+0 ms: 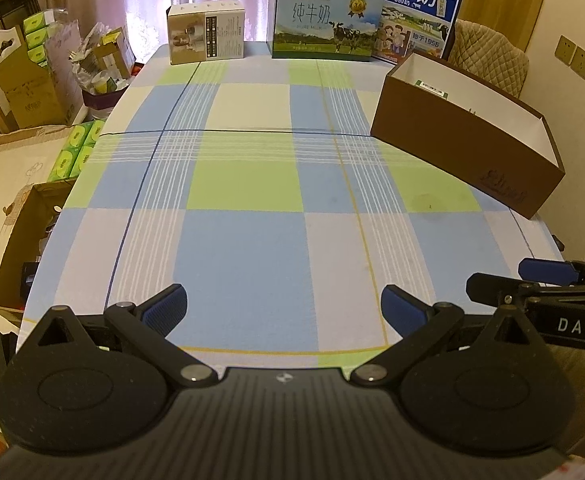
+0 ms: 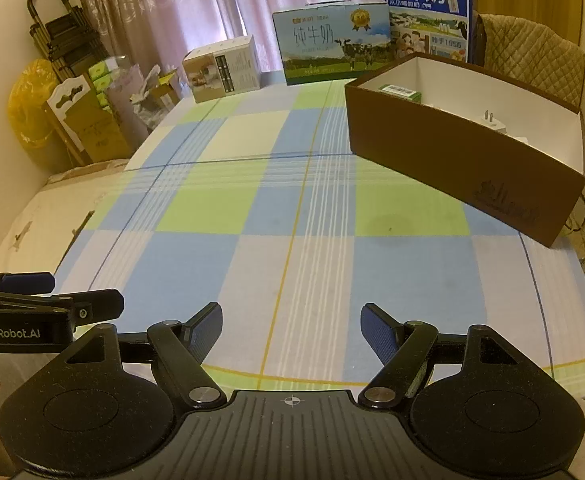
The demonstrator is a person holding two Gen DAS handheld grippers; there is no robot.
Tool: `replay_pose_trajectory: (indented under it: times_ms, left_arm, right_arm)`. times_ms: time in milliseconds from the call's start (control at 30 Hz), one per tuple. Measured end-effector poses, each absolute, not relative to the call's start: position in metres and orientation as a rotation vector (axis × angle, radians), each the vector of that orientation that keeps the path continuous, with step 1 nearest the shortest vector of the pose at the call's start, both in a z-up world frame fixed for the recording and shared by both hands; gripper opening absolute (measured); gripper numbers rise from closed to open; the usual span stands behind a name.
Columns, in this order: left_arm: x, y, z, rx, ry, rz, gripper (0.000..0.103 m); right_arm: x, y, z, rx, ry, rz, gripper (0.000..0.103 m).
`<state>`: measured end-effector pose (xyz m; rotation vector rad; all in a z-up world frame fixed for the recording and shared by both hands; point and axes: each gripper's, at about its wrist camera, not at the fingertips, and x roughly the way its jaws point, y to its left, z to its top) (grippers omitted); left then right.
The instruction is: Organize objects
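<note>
A brown open box point(image 1: 464, 148) point(image 2: 452, 168) with a white inside stands on the right of the checked tablecloth. Inside it lie a small green-edged packet point(image 2: 399, 92) point(image 1: 432, 88) at the far end and a white plug adapter point(image 2: 492, 122) further along. My left gripper point(image 1: 284, 306) hovers open over the near table edge, nothing between its blue pads. My right gripper point(image 2: 290, 326) is likewise open and empty, level with the left one. Each gripper shows in the other's view: the right gripper point(image 1: 532, 276) at that frame's right edge, the left gripper point(image 2: 52, 292) at that frame's left edge.
At the table's far end stand a small beige carton point(image 1: 206, 34) point(image 2: 222, 68), a milk carton with a cow picture point(image 1: 324, 20) point(image 2: 334, 42) and a blue milk box point(image 1: 416, 12) point(image 2: 430, 12). A quilted chair point(image 2: 532, 56) is behind the brown box. Cardboard boxes and green tissue packs point(image 1: 76, 152) crowd the floor left.
</note>
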<state>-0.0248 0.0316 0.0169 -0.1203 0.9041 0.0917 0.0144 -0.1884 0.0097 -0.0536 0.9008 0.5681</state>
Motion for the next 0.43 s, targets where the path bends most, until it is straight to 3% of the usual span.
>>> replay_pose_trajectory:
  times_ms: [433]
  left_arm:
    - [-0.0185,0.0309,0.0111,-0.116,0.914,0.099,0.102]
  right_arm:
    - [0.0189,-0.1902,0.0032,-0.045,0.91,0.563,0.073]
